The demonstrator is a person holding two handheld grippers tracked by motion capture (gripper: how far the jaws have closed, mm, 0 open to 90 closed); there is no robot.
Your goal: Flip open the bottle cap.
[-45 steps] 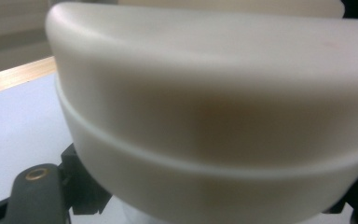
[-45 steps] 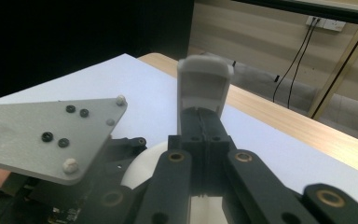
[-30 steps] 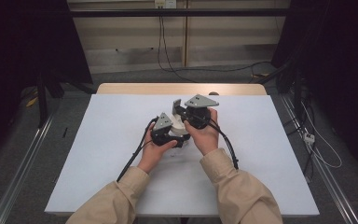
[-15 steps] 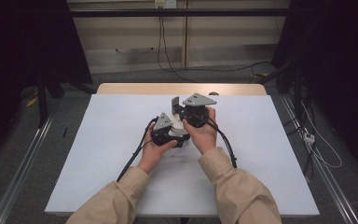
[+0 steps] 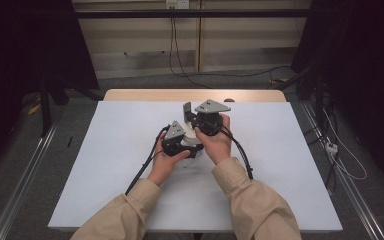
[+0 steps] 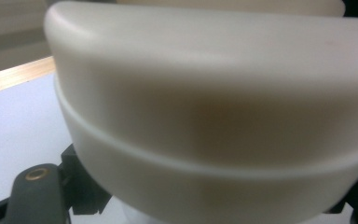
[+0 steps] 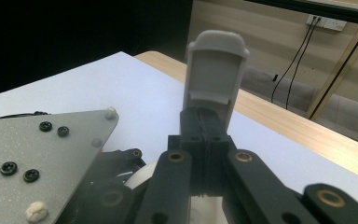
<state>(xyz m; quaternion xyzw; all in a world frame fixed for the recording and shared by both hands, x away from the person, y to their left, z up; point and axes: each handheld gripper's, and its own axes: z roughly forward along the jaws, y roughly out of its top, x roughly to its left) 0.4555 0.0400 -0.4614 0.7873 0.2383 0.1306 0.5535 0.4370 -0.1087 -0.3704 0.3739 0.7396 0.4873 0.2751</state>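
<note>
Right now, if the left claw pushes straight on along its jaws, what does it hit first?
The cream plastic part: it sits right at the left claw, apparently between its jaws already. Beyond it lies the right claw, though depth is unclear.

— What is different from a second ago?
— Your right gripper [image 5: 190, 116] sits a touch lower and nearer you, closer over the left gripper [image 5: 192, 145]. The grey piece [image 5: 186, 110] it pinches comes along.

A white sheet [image 5: 290, 165] covers the worktop [image 5: 155, 95], whose wooden far edge stays bare. Beyond it, 2 black cables [image 5: 172, 40] hang down a pale wall.
</note>
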